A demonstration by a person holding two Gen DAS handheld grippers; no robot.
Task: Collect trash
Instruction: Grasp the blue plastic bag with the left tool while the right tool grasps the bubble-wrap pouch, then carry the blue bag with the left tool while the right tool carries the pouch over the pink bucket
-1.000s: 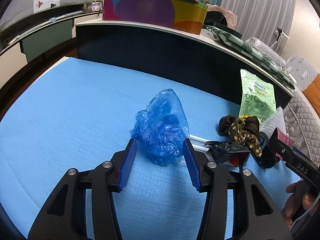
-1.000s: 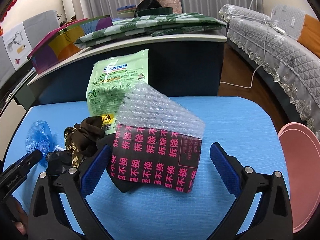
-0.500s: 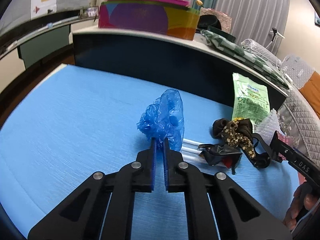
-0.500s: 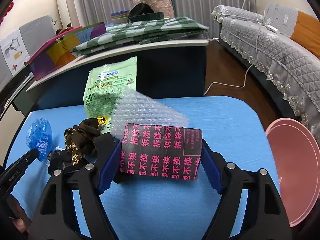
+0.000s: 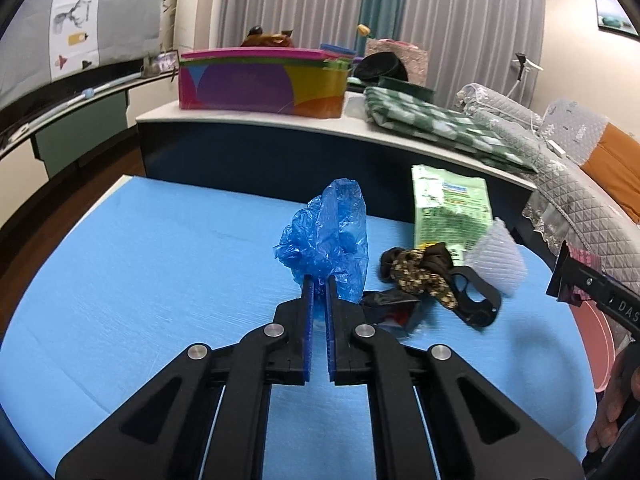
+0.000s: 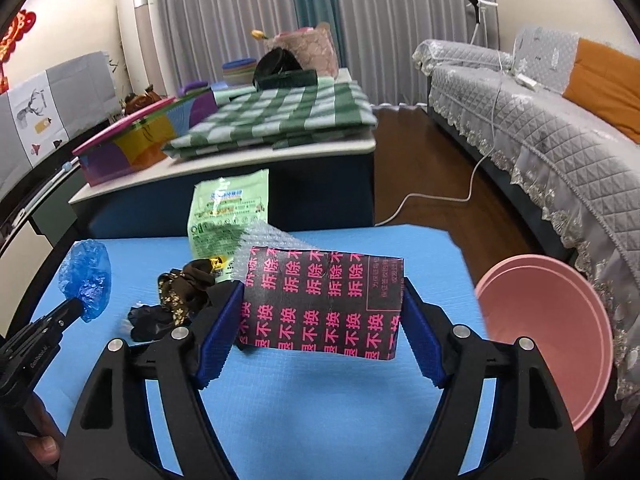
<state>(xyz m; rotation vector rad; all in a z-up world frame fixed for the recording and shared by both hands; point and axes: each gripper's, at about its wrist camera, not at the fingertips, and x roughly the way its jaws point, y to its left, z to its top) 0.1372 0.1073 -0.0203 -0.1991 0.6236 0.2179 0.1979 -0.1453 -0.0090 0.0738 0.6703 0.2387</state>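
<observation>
My left gripper (image 5: 319, 280) is shut on a crumpled blue plastic bag (image 5: 328, 236) and holds it up over the blue mat (image 5: 140, 264). The bag also shows in the right wrist view (image 6: 86, 276). My right gripper (image 6: 320, 320) is shut on the sides of a black mailer with pink characters (image 6: 324, 302), with bubble wrap (image 6: 272, 244) behind it, lifted off the mat. A green packet (image 6: 228, 212), a dark patterned cloth (image 6: 188, 286) and black wrapper scraps (image 6: 150, 320) lie on the mat between the grippers.
A pink basin (image 6: 548, 332) stands off the mat's right edge. A dark counter (image 5: 320, 152) behind the mat carries a coloured box (image 5: 260, 80) and green checked cloth (image 5: 440, 128). A grey sofa (image 6: 540, 120) runs along the right.
My left gripper closed on the blue bag and lifted it. My right gripper closed on the black mailer and raised it off the mat.
</observation>
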